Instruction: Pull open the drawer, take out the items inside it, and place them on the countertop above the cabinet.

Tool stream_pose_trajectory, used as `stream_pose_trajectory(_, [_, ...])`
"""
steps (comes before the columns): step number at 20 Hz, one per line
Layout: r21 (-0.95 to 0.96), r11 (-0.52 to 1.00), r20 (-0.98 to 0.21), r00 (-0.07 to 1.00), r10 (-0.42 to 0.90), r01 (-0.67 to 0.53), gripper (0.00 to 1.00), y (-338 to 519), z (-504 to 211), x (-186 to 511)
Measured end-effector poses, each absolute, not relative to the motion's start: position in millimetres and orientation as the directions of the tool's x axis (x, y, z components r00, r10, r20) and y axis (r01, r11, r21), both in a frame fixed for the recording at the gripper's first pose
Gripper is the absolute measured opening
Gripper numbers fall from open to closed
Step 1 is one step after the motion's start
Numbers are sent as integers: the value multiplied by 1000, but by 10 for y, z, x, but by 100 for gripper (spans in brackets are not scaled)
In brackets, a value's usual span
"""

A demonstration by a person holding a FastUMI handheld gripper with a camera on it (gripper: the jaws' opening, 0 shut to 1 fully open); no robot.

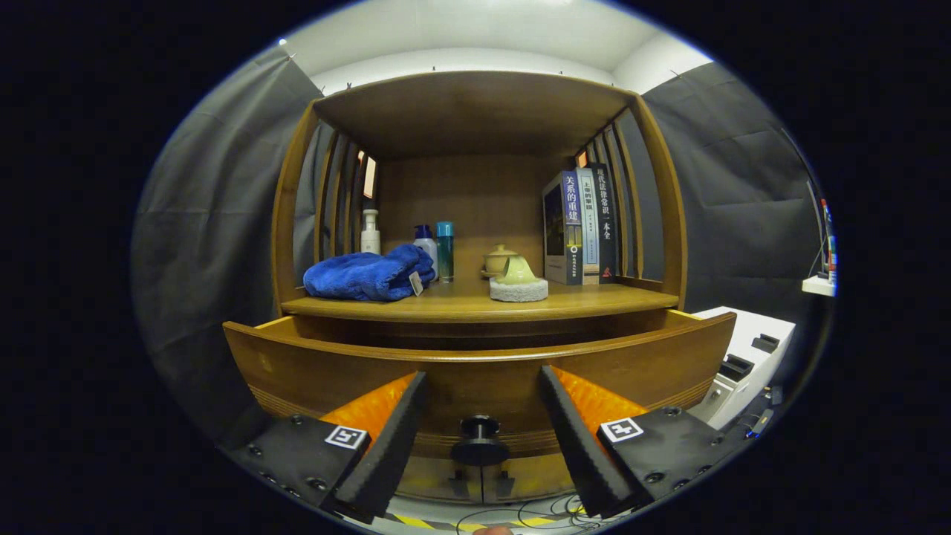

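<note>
Dark cloth walled the booth on both sides, and dead ahead stood the wooden cabinet (475, 111) with slatted sides and a roofed shelf. Down low, the drawer (334, 371) was pulled out toward the camera, its curved front panel wide across the view and a dark gap showing behind its top edge; what lay inside it could not be seen from this angle. The drawer's dark round knob (480, 440) sat in the open space between the fingers, touched by neither. The gripper (481, 386) was spread wide, fingers well apart and holding nothing, both fingertips up against or just short of the drawer front. Above the drawer, the countertop (594, 299) was already busy: a blue towel (368, 275) heaped on the left, a white pump bottle (370, 232) behind it, a blue-capped bottle (425, 241) and a teal bottle (445, 250) just beside the towel. Toward the middle sat a small lidded pot (499, 260), with a pale green cup (515, 272) lying tilted on a round white coaster (518, 292) in front of it. Upright books (579, 227) filled the right end. Off to the right of the cabinet stood a white machine (750, 364), and cables (520, 513) trailed on the floor below.
</note>
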State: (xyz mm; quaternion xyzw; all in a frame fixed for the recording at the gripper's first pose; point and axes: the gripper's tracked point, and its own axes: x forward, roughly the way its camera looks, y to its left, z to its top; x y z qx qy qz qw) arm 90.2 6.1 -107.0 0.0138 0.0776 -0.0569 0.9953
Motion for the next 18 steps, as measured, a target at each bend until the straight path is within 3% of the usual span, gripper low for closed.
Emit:
stream_pose_trajectory(9, [11,993,-173,978,-115,118,98,-17,-1110,1571])
stream_pose_trajectory(18, [16,992,-194,973,-122,128,98,-6,-1131,1649])
